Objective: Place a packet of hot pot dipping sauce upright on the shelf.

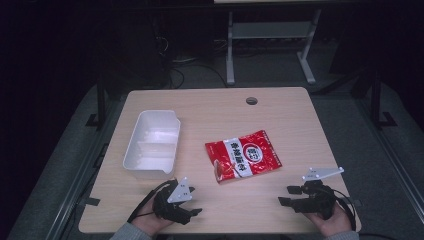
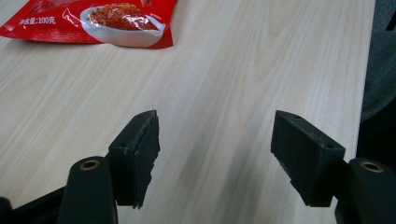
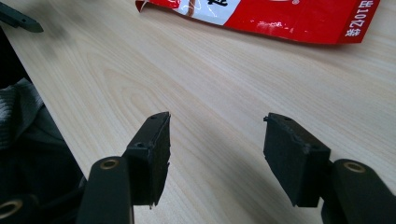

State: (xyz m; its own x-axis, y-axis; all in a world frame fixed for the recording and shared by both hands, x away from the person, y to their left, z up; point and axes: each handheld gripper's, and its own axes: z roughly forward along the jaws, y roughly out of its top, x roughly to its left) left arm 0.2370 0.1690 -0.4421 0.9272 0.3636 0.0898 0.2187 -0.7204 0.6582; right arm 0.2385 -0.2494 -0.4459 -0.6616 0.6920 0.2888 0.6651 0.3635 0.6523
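A red snack bag (image 1: 243, 156) lies flat near the middle of the light wooden table (image 1: 280, 115). A white two-compartment tray (image 1: 152, 145) stands to its left, nothing inside. My left gripper (image 1: 194, 201) rests at the front left, just below the tray, open, jaws pointing right. In the left gripper view the left gripper (image 2: 215, 116) has only bare wood between its jaws, and the bag (image 2: 93, 18) lies ahead at upper left. My right gripper (image 1: 286, 195) rests at the front right, open, jaws pointing left. The right gripper (image 3: 217, 117) frames bare wood, with the bag (image 3: 280, 14) farther ahead.
A round cable hole (image 1: 251, 101) sits near the table's far edge. Both hands hold the grippers close to the front edge. A grey sleeve (image 3: 14, 116) lies beyond that edge, and the other gripper's jaw tip (image 3: 18, 18) shows farther off. A white desk frame (image 1: 270, 45) stands behind.
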